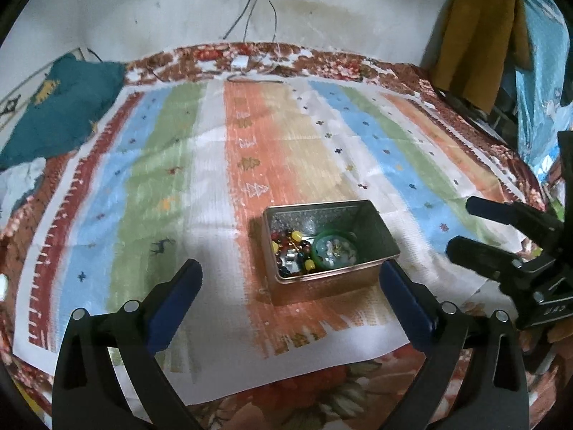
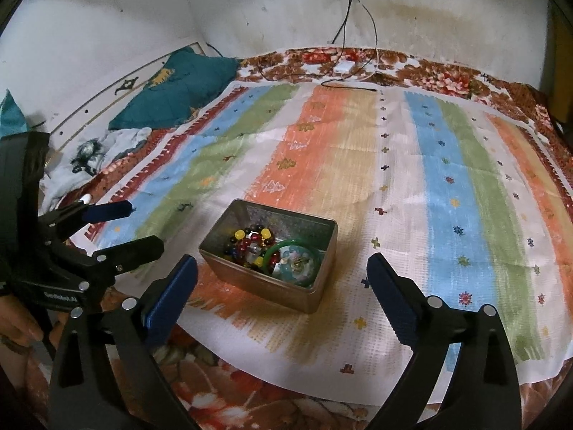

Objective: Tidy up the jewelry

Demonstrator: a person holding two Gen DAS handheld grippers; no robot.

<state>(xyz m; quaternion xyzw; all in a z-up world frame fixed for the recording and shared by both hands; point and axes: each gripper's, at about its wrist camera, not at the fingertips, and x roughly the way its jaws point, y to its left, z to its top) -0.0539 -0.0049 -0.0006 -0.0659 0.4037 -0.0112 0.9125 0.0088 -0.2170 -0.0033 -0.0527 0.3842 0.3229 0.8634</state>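
Both grippers are hovering above the bed with jaws spread wide and holding nothing: the left gripper is facing the near wall of the one open metal tin, the right gripper is approaching from the other side, presumably so either can reach in. The jewelry is lying gathered inside the tin: one green bangle resting over a pale floral piece, beside a tangle of multicoloured beads too knotted to count. The tin is sitting on a single striped cloth covering a floral blanket.
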